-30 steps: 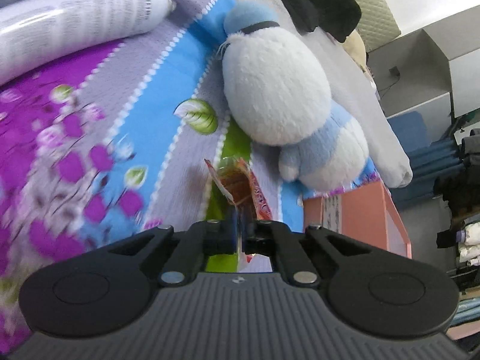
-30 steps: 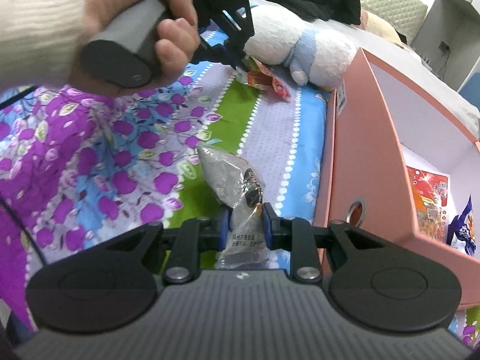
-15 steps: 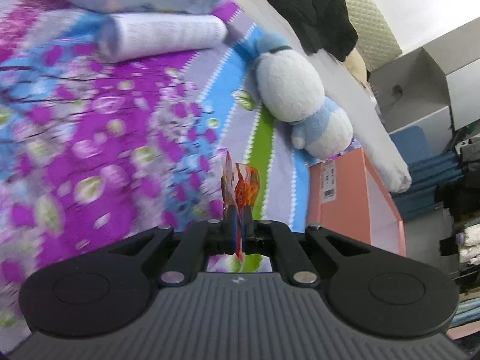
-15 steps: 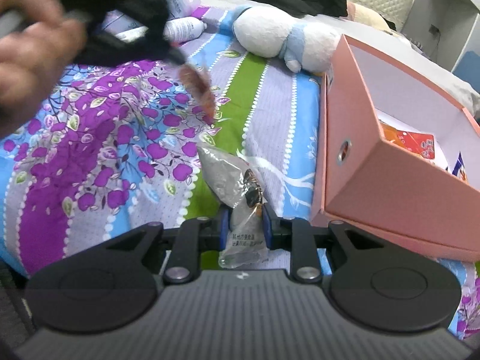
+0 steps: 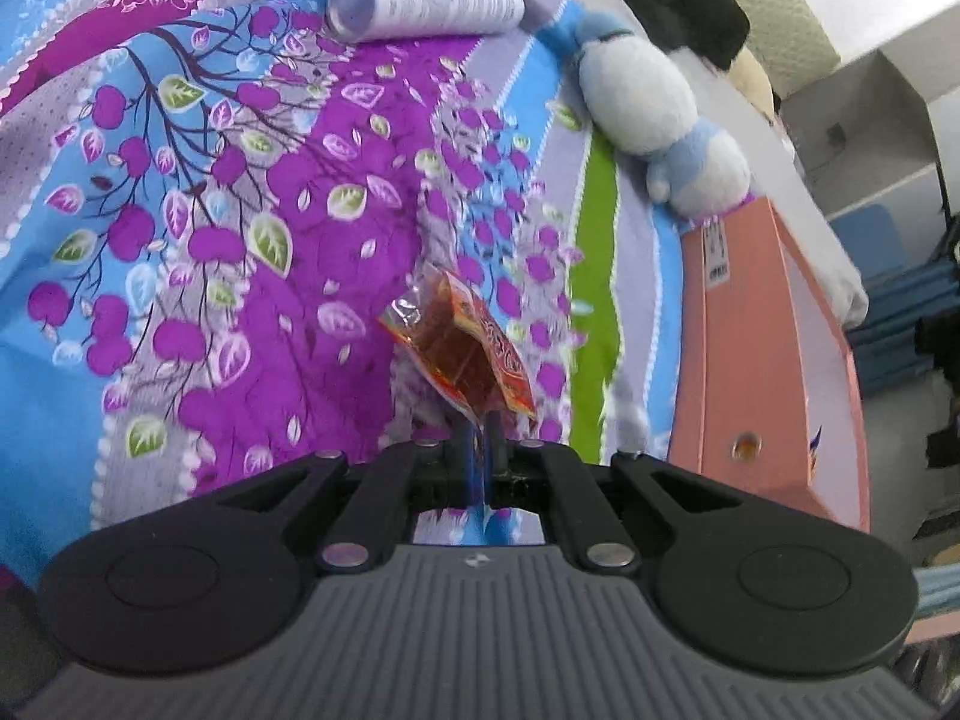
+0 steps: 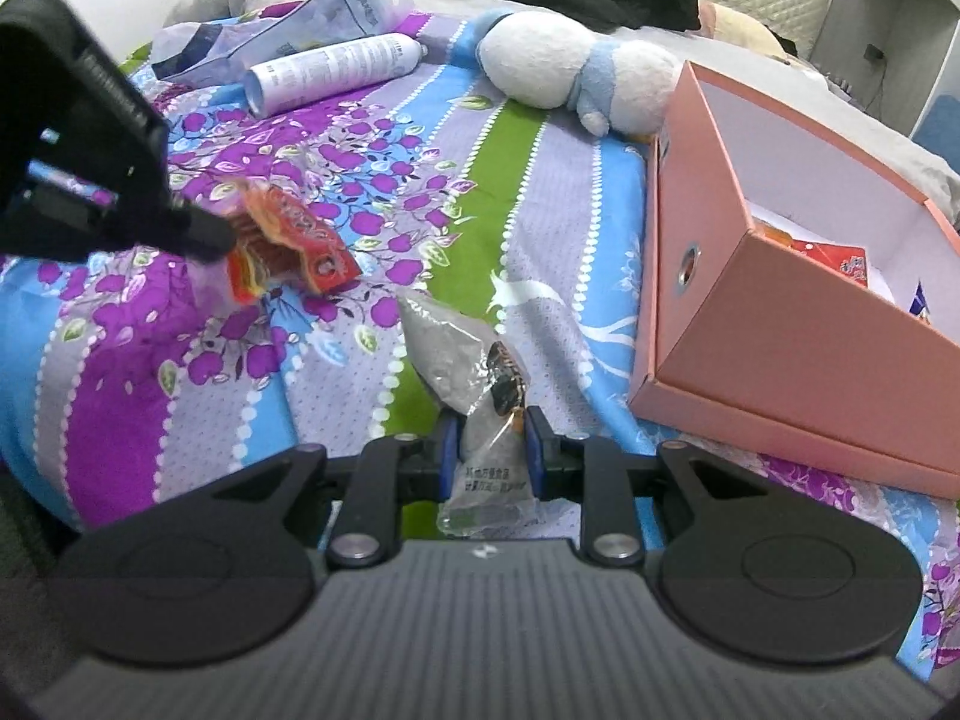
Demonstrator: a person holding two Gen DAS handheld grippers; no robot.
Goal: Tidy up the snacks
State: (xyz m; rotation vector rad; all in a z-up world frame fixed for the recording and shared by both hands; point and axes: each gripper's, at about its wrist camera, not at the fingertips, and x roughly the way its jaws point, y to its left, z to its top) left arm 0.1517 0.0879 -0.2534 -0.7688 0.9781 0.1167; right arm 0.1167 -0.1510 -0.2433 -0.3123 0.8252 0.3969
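Left gripper [image 5: 479,438]: jaws pinched fully together on the corner of an orange-red snack packet [image 5: 465,354]; packet hangs clear above the bedspread [image 5: 180,240].
Right gripper [image 6: 487,450]: jaws narrowly apart, clamped on a silver-grey snack packet [image 6: 474,384]; long axis runs away from the gripper, free end tilted left.
Key relation: pink box [image 6: 798,360] lies to the right of both grippers, open top facing up; right gripper is the nearer, left gripper well apart from it across the bed.
Box contents: at least one red packet [image 6: 840,258] and a blue-printed one, partly hidden by the wall.
Judgement: both packets are ready to go rightward into the box, silver one probably first.
Bystanders: plush toy [image 6: 576,69], white spray can [image 6: 336,72].
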